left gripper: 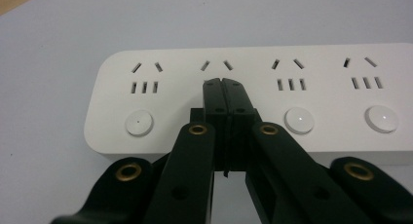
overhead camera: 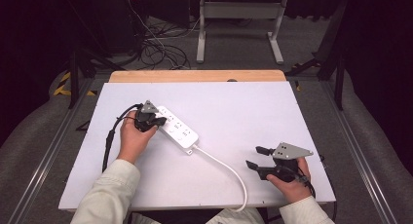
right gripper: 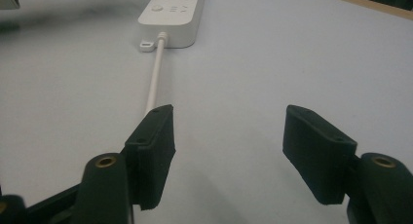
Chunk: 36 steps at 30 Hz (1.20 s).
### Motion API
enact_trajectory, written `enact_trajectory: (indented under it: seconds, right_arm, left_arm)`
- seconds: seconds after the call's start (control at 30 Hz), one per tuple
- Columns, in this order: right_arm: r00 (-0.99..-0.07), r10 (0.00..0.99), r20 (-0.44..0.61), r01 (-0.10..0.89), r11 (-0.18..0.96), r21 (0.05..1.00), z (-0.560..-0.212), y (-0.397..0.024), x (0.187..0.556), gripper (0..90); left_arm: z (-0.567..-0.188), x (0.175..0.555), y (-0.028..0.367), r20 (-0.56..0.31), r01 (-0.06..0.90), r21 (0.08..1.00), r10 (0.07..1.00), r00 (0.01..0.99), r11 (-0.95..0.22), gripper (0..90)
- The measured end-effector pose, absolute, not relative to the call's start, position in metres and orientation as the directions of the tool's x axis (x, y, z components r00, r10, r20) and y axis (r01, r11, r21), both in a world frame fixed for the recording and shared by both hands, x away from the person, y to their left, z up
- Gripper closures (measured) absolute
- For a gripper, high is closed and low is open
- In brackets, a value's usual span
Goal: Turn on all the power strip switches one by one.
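Power strip (left gripper: 253, 102): one, white, on the tabletop (overhead camera: 243, 112)
Buttons (left gripper: 139, 123): left gripper view counts three
Left gripper (left gripper: 225, 83): closed, tips over strip
Right gripper (right gripper: 229, 141): open, empty
Cord (right gripper: 155, 83): one

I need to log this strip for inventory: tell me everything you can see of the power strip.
The power strip is a white, plastic-looking bar with rounded corners, lying flat and aslant on the white table. Its top shows four socket groups in the left gripper view, three with a round white button in sight. A white cord leaves one end and runs off the table's near edge. The shut left tongs are over its second socket group.
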State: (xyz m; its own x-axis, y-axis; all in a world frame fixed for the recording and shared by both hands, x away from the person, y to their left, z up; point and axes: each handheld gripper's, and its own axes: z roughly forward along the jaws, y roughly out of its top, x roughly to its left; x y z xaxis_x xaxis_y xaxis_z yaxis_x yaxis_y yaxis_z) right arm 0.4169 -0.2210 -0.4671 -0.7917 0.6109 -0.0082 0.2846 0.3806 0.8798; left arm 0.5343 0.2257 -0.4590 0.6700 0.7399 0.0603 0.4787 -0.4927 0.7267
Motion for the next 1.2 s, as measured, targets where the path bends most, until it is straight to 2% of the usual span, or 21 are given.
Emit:
enact_trajectory:
  seconds: [0.13, 0.23, 0.63, 1.2]
  right_arm:
    - [-0.791, 0.611, -0.007, 0.286, 0.38, 0.88, -0.4671, -0.221, 0.4166, 36.9]
    - [-0.791, 0.611, -0.01, 0.284, 0.382, 0.879, -0.467, -0.2209, 0.4164, 36.9]
    - [-0.791, 0.611, -0.009, 0.287, 0.384, 0.878, -0.4673, -0.2208, 0.4165, 36.9]
    - [-0.792, 0.61, -0.01, 0.285, 0.385, 0.878, -0.4673, -0.221, 0.4161, 37.0]
  left_arm:
    - [-0.4617, 0.533, 0.2279, 0.042, 0.479, 0.743, 0.747, 0.664, -0.468, 90.0]
    - [-0.4618, 0.5324, 0.2288, 0.075, 0.473, 0.738, 0.754, 0.652, -0.482, 89.9]
    - [-0.4639, 0.5313, 0.2279, 0.086, 0.455, 0.751, 0.754, 0.651, -0.478, 90.0]
    - [-0.4651, 0.532, 0.2242, 0.064, 0.477, 0.744, 0.761, 0.646, -0.468, 90.0]
